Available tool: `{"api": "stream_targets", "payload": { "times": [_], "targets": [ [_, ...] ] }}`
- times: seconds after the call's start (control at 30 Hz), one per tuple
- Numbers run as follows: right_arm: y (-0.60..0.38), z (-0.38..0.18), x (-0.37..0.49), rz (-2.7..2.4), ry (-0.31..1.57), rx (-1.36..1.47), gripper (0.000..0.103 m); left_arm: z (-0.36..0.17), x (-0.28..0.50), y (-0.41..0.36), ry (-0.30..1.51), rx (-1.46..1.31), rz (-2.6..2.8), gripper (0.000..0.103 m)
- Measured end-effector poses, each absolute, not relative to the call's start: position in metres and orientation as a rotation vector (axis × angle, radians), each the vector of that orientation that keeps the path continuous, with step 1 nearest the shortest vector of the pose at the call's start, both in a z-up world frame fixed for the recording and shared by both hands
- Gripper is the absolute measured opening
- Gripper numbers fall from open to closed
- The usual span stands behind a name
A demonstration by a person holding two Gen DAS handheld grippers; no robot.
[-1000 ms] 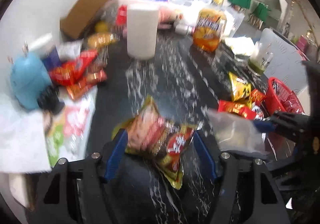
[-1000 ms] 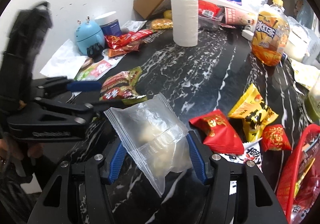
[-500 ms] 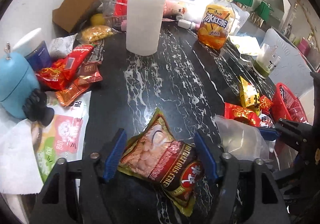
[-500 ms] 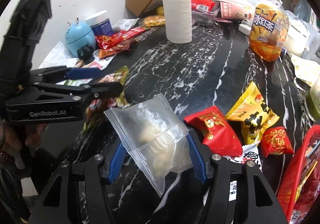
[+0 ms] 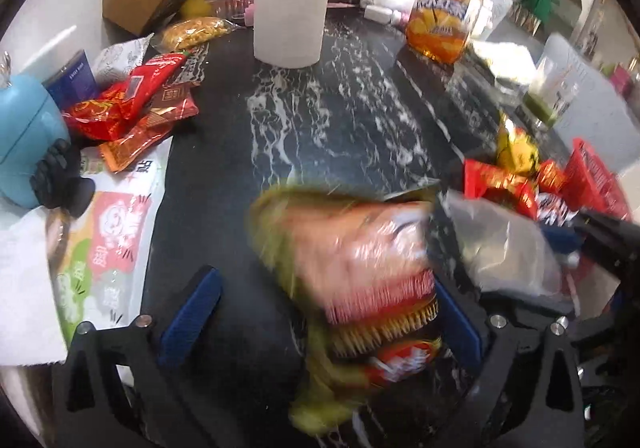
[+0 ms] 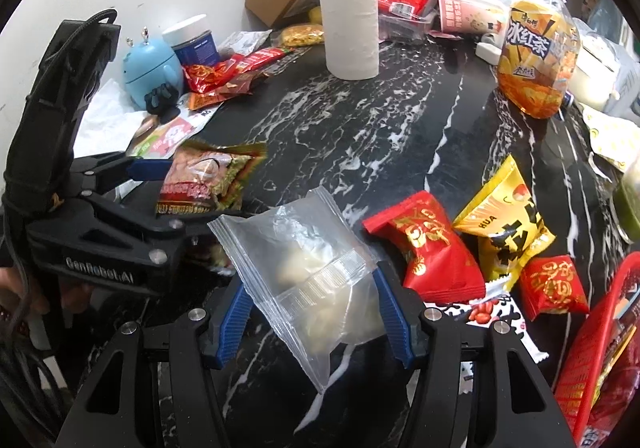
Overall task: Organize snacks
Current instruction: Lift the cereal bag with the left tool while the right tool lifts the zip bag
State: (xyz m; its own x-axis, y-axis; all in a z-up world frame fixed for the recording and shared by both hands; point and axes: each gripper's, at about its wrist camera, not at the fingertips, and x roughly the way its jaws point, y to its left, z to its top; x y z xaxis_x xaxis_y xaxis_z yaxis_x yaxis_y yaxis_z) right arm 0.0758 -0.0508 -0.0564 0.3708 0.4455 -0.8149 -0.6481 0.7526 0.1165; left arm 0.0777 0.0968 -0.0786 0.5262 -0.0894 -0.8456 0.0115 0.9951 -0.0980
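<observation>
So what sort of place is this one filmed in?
Probably a home or office pantry counter: a black marble-look countertop crowded with snack packets, a big iced tea bottle and a paper roll.

Both wrist cameras look steeply down and forward along their claws, close over the black bench [image 6: 360,127]. Landmark: the paper roll [image 5: 294,3] [image 6: 348,25], far centre in each view. The right view looks from right of the left claw [image 6: 188,191]. Both share the roll and the bottle [image 5: 442,17] [image 6: 536,63] right of it.

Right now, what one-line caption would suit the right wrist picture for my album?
The right gripper pinches a clear zip bag above a black marble counter while the opening left gripper releases a snack packet.
</observation>
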Motion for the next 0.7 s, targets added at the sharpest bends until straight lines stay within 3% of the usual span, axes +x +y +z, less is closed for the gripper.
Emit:
{"api": "stream_targets", "payload": {
  "times": [0.13,0.17,0.2,0.7],
  "targets": [
    [-0.053,-0.059,0.073,0.704,0.964,-0.243,0.059,-0.078,0.068,0.096,0.965,-0.104,-0.104,0.098],
    [-0.053,-0.059,0.072,0.704,0.963,-0.243,0.059,-0.076,0.066,0.097,0.946,-0.116,-0.115,0.083],
    [-0.054,-0.059,0.071,0.705,0.961,-0.243,0.059,-0.074,0.066,0.098,0.937,-0.111,-0.109,0.078],
    [-0.056,-0.057,0.068,0.695,0.96,-0.244,0.059,-0.073,0.09,0.09,0.958,-0.095,-0.195,0.078]
  ]
}}
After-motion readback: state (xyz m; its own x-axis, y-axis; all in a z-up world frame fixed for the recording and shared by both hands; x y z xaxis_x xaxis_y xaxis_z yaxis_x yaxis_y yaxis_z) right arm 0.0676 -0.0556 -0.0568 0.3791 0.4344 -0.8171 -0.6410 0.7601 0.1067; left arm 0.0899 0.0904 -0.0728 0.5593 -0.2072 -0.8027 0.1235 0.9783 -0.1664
